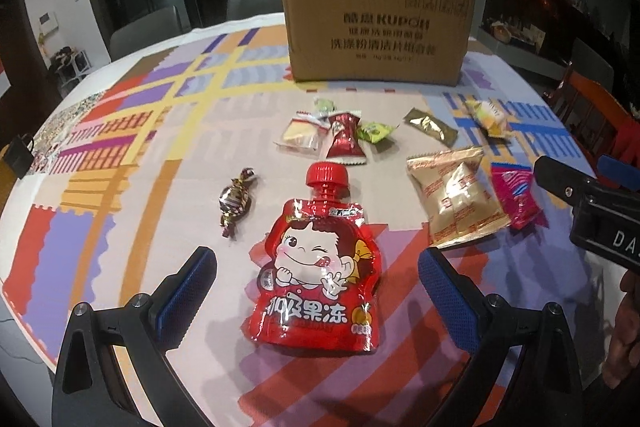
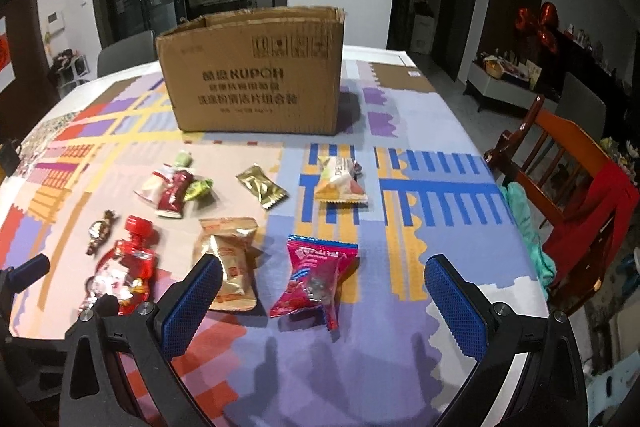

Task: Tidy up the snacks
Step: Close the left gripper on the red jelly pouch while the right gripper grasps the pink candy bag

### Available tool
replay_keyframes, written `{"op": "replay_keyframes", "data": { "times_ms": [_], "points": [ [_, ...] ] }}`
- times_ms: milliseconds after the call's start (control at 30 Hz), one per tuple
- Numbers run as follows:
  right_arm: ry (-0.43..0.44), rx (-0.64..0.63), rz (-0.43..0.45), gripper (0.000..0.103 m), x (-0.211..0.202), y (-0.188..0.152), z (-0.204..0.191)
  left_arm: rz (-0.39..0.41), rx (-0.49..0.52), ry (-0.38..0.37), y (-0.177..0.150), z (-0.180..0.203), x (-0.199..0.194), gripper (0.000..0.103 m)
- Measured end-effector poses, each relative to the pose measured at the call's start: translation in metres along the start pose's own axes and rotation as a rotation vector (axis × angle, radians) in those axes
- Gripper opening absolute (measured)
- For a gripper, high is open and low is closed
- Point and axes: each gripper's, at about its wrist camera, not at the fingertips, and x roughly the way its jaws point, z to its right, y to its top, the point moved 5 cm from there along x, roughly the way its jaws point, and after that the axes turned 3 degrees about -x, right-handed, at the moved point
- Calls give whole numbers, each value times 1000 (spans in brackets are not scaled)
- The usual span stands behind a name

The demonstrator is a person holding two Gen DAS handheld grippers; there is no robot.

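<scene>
A red jelly pouch (image 1: pixel 316 271) with a red cap lies flat between the wide-apart fingers of my left gripper (image 1: pixel 316 291), which is open. My right gripper (image 2: pixel 320 291) is open too, and a pink snack packet (image 2: pixel 316 279) lies on the cloth between its fingers. A beige-gold packet (image 2: pixel 232 259) lies just left of the pink one, by the right gripper's left fingertip. Further back lie a wrapped candy (image 1: pixel 236 201), a small cluster of packets (image 1: pixel 332 135), a gold sachet (image 1: pixel 430 125) and a yellow-white packet (image 2: pixel 340 183). An open cardboard box (image 2: pixel 256 79) stands at the far side.
A patterned cloth (image 1: pixel 120 155) covers the table. A wooden chair (image 2: pixel 560 163) with red fabric on it stands off the table's right edge. A small black object (image 1: pixel 18 157) sits at the far left edge. My right gripper's body (image 1: pixel 592 211) shows at the left wrist view's right side.
</scene>
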Motion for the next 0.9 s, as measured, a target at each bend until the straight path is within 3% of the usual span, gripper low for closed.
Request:
{"op": "replay_keyframes", "data": {
  "times_ms": [333,500,900],
  "points": [
    [-13,7,-66,99,34,-7,3,-72,13,8,-8,-2,30,97],
    [-11,12,-92,99,48,-10,4,-119,14,-3,-16,-3,42,84],
    [31,35,-171,70,71,-20,1,-109,12,-38,-16,-2,39,74]
  ]
}}
